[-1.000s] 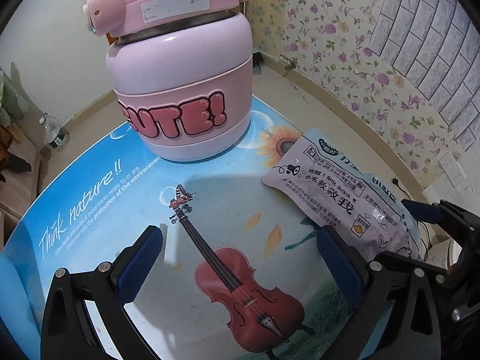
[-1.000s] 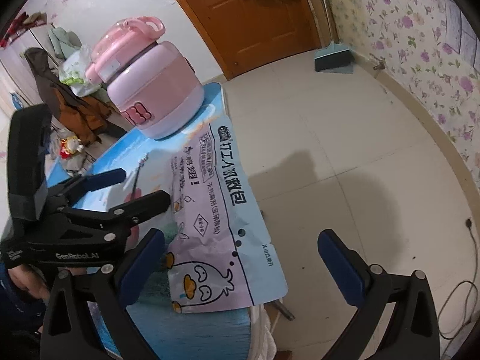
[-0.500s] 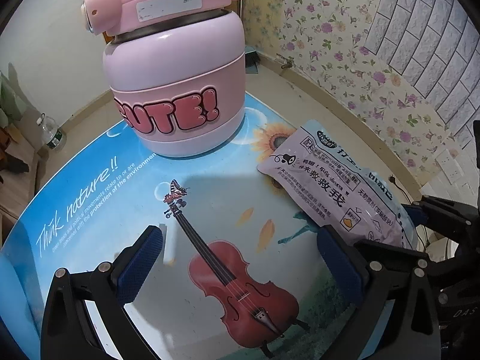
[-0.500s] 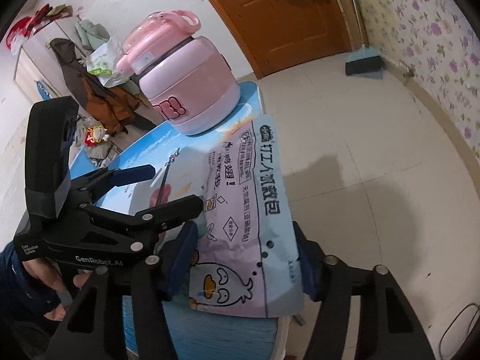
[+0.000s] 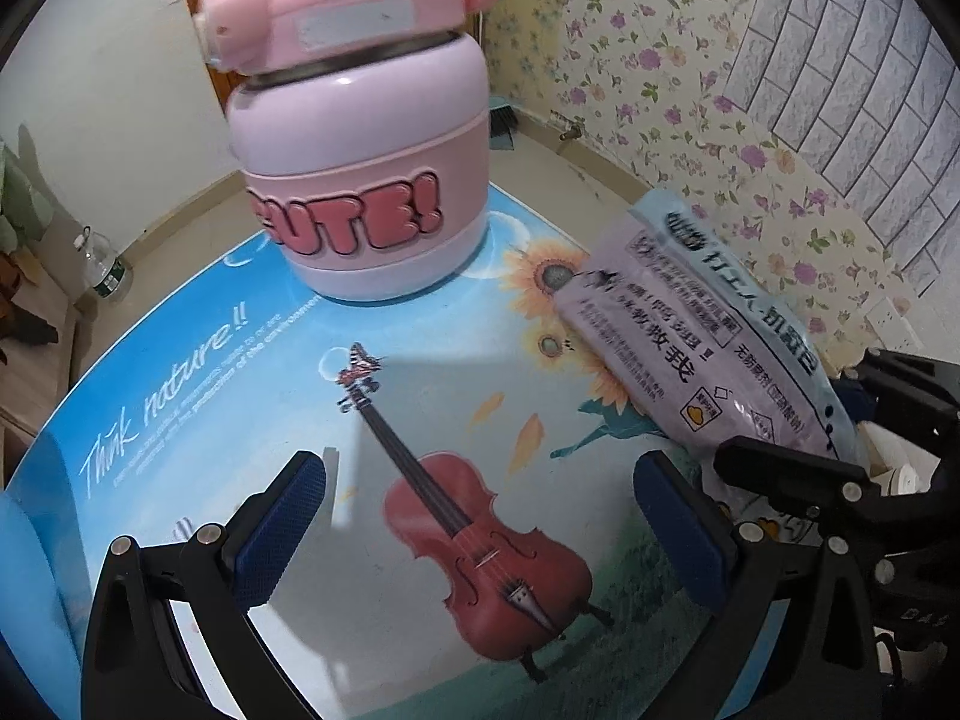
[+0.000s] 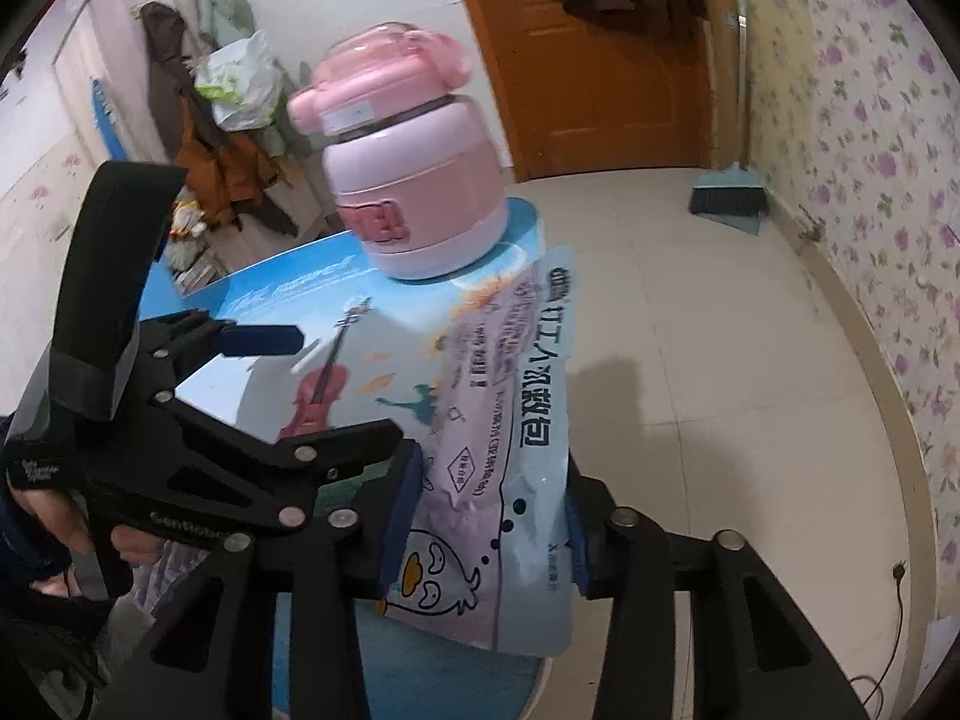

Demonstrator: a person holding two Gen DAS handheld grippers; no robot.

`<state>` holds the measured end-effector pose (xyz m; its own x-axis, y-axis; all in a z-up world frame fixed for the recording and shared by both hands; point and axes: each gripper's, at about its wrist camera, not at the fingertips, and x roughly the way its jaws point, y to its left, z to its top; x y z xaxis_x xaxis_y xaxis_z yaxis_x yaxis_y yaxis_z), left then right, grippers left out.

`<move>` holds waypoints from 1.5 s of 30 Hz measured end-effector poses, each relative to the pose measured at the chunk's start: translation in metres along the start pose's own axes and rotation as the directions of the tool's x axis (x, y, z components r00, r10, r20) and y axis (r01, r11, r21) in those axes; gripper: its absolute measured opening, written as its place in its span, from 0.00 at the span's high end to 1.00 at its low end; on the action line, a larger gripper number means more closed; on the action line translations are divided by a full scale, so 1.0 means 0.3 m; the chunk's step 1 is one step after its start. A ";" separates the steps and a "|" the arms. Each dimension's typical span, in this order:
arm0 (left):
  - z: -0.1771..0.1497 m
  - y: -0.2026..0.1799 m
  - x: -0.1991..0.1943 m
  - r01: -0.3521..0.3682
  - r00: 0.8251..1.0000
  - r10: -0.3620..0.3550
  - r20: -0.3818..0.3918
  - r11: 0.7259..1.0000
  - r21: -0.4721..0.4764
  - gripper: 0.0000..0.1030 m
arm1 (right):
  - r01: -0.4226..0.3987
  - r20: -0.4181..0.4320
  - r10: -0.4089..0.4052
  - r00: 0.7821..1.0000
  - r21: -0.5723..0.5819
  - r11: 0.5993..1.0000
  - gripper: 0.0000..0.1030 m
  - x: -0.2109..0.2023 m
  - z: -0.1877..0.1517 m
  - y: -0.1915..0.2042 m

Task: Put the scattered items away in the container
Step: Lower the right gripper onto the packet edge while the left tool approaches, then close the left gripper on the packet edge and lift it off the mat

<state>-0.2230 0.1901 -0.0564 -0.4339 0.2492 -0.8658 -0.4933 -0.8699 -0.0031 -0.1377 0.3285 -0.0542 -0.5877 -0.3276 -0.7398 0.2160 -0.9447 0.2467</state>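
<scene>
Now, snack pouch (image 6: 510,438): at the right edge of the round table (image 5: 180,360), near end lifted
Right gripper (image 6: 486,516): jaws just closing, pads clamped on the pouch's lower end
Left gripper (image 5: 480,522): jaws apart, empty, above the violin print
Pink container (image 5: 360,168): upright, lid shut, behind the pouch

This is a room in a home. Floral wallpaper (image 6: 888,138) covers the wall to the right of the right tongs (image 6: 486,516), and pale floor tiles (image 6: 690,360) run ahead of them to a varnished wooden door (image 6: 576,60) with dark clothes hung on it. A broom and dustpan (image 6: 729,195) lean by that wall. Far to the left of the tongs, coats (image 6: 180,114) and a plastic bag (image 6: 240,81) hang in a heap. The table (image 5: 198,372) below the left tongs (image 5: 474,516) bears a printed violin picture.
</scene>
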 end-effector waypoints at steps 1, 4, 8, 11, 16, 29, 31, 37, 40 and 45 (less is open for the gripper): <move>-0.002 0.009 -0.010 -0.002 1.000 0.002 0.006 1.000 -0.007 0.00 | 0.005 0.001 -0.005 1.000 -0.016 1.000 0.71 -0.002 0.002 0.008; -0.008 0.035 -0.034 -0.005 1.000 0.006 0.017 0.999 -0.035 0.00 | -0.012 0.014 0.013 1.000 -0.066 0.998 0.87 -0.017 0.014 0.042; -0.028 0.061 -0.065 -0.003 1.000 0.004 0.026 0.998 -0.062 0.00 | -0.034 0.009 0.035 0.999 -0.084 0.996 0.90 -0.022 0.034 0.068; -0.042 0.077 -0.090 0.005 0.999 -0.003 0.038 0.997 -0.072 0.00 | -0.053 0.000 0.053 0.999 -0.076 0.996 0.95 -0.023 0.038 0.078; -0.055 0.105 -0.128 0.034 0.998 -0.028 0.059 0.994 -0.106 0.00 | -0.043 -0.004 0.043 0.999 -0.140 0.989 0.95 -0.037 0.025 0.133; 0.014 0.123 -0.149 0.327 0.943 -0.331 0.041 0.897 -0.297 0.00 | -0.038 -0.020 0.034 0.999 -0.278 0.960 0.95 -0.031 -0.018 0.225; 0.027 0.108 -0.139 0.345 0.935 -0.353 0.026 0.890 -0.297 0.01 | -0.038 -0.020 0.033 0.999 -0.294 0.955 0.95 -0.033 -0.028 0.239; 0.050 0.092 -0.088 0.375 0.909 -0.414 -0.039 0.857 -0.352 0.47 | -0.026 -0.016 0.022 1.000 -0.338 0.941 0.95 -0.032 -0.038 0.276; 0.039 0.098 -0.071 0.359 0.907 -0.414 -0.074 0.853 -0.378 0.53 | -0.018 -0.012 0.015 1.000 -0.340 0.940 0.95 -0.030 -0.038 0.281; 0.021 0.115 -0.060 0.360 0.903 -0.424 -0.074 0.838 -0.411 0.63 | -0.005 -0.007 0.003 1.000 -0.353 0.936 0.95 -0.032 -0.043 0.289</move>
<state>-0.2369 0.1583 -0.0378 -0.1269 0.5622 -0.8172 -0.2590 -0.8141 -0.5198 -0.1033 0.2499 -0.0338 -0.5815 -0.3300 -0.7437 0.4801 -0.8771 0.0138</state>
